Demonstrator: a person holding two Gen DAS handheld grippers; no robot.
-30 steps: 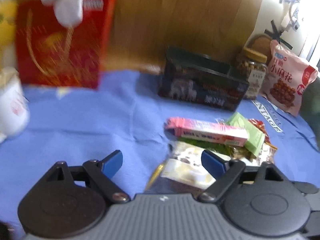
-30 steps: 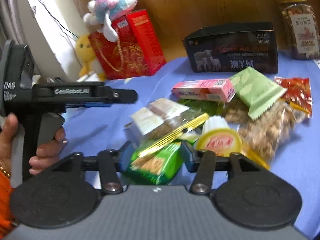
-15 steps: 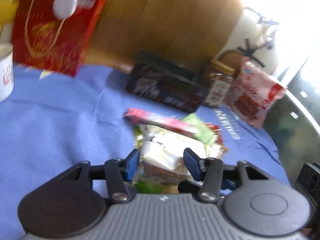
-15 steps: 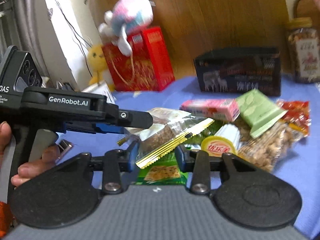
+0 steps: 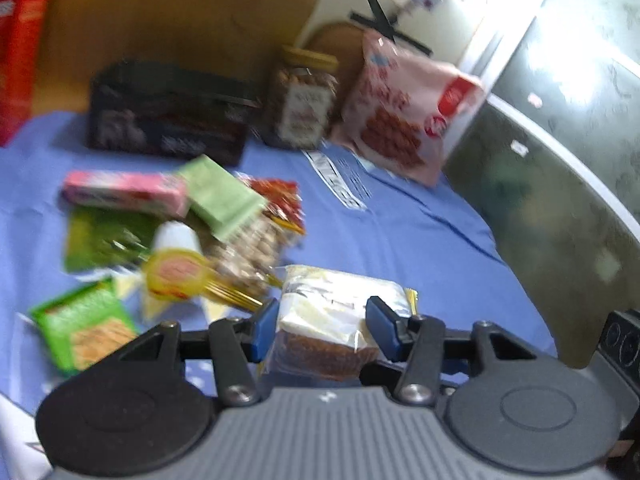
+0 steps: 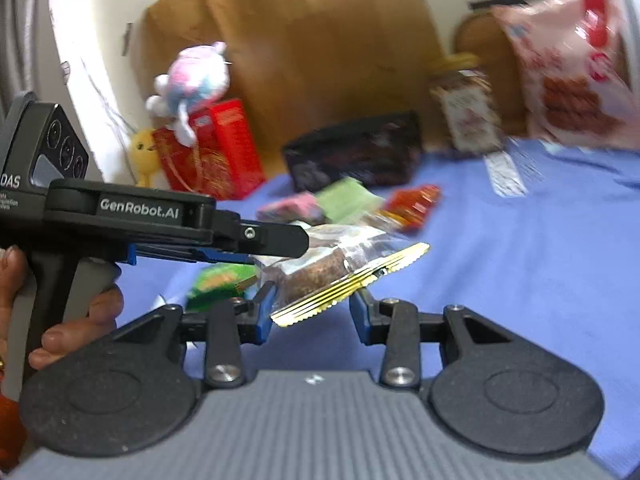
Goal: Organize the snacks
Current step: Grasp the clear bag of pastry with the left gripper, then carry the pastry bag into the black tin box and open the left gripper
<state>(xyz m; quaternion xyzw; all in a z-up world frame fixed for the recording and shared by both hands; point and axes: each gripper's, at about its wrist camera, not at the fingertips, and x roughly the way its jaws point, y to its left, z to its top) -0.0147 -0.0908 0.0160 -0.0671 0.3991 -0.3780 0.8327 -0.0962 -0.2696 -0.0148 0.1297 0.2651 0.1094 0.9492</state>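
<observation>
Both grippers lifted the clear cake pack (image 5: 336, 320) off the pile: left gripper (image 5: 324, 330) and right gripper (image 6: 312, 312) clamp it. Rest of snacks (image 5: 180, 232) mid-left, unsorted imo.

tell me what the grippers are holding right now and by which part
Both hold one clear snack bag: the left hand-held gripper clamps its sides, the right hand-held gripper its gold-striped sealed end.

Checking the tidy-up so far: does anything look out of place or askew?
The small snacks lie in an overlapping, skewed heap on the blue cloth, unlike the upright jar and pink bag behind.
</observation>
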